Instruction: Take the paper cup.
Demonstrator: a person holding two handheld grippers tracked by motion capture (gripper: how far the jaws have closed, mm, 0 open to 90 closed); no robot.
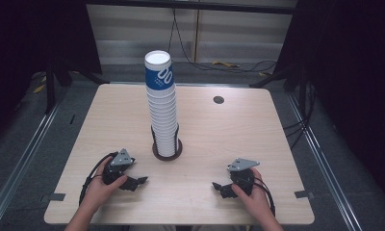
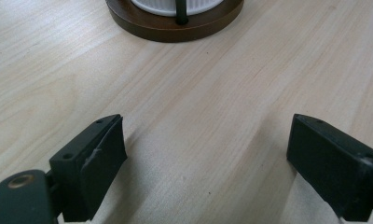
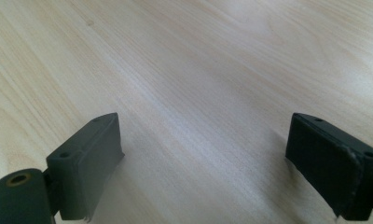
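A tall stack of white ribbed paper cups (image 1: 162, 115) stands upright in a round brown wooden holder (image 1: 167, 152) with thin black posts, at the middle of the table. The top cup (image 1: 159, 71) carries a blue band. My left gripper (image 1: 138, 183) rests low on the table, front left of the holder, open with nothing between its jaws. In the left gripper view its jaws frame bare wood, with the holder's base (image 2: 175, 28) ahead. My right gripper (image 1: 218, 188) lies at the front right, open and empty, and its jaws point toward the left gripper.
The light wooden table (image 1: 214, 139) has a small round cable grommet (image 1: 218, 99) at its back right. Cables trail on the floor behind the table. Metal rails run along the floor on both sides.
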